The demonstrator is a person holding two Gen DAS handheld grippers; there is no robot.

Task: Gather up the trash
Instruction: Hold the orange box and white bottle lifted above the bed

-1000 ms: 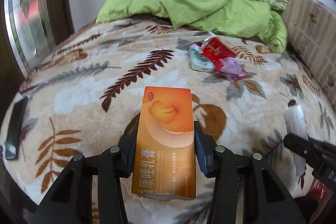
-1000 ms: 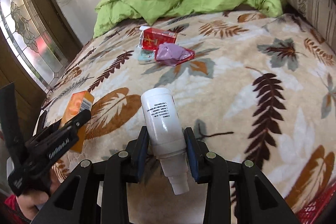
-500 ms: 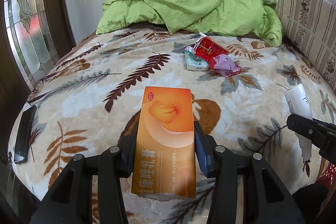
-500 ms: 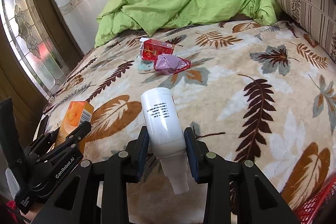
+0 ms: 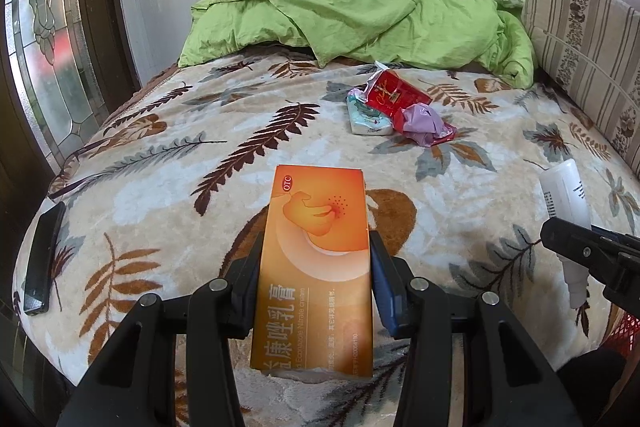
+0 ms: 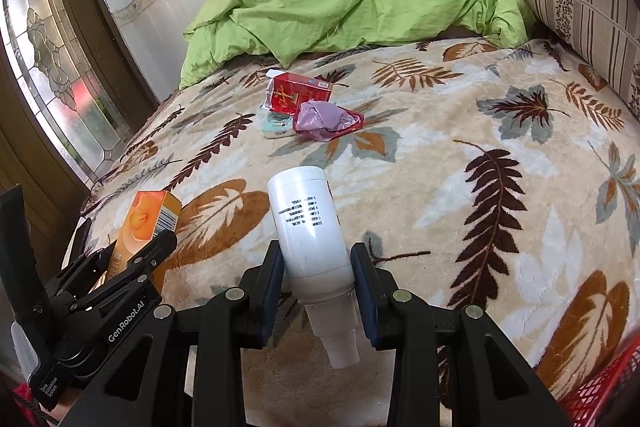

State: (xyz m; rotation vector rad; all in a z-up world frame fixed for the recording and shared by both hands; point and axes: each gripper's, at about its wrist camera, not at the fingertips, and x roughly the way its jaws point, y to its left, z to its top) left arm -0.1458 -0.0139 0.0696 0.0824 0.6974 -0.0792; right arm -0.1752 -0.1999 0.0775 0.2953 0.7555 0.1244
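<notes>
My left gripper (image 5: 316, 279) is shut on an orange medicine box (image 5: 318, 259) and holds it above the near edge of the bed; the box also shows in the right wrist view (image 6: 146, 223). My right gripper (image 6: 316, 283) is shut on a white plastic bottle (image 6: 310, 235), nozzle toward me; the bottle shows at the right of the left wrist view (image 5: 566, 199). More trash lies mid-bed: a red packet (image 5: 394, 93), a purple crumpled bag (image 5: 424, 121) and a pale tissue pack (image 5: 366, 117).
The bed has a leaf-patterned blanket (image 5: 160, 167), a green duvet (image 5: 360, 15) heaped at the far end and a striped cushion (image 5: 588, 47) on the right. A black phone (image 5: 42, 259) lies at the bed's left edge. A red basket corner (image 6: 600, 387) shows at bottom right.
Both grippers have drawn back and lifted a little with their items still held. More of the wall and the far end of the bed is in view.
</notes>
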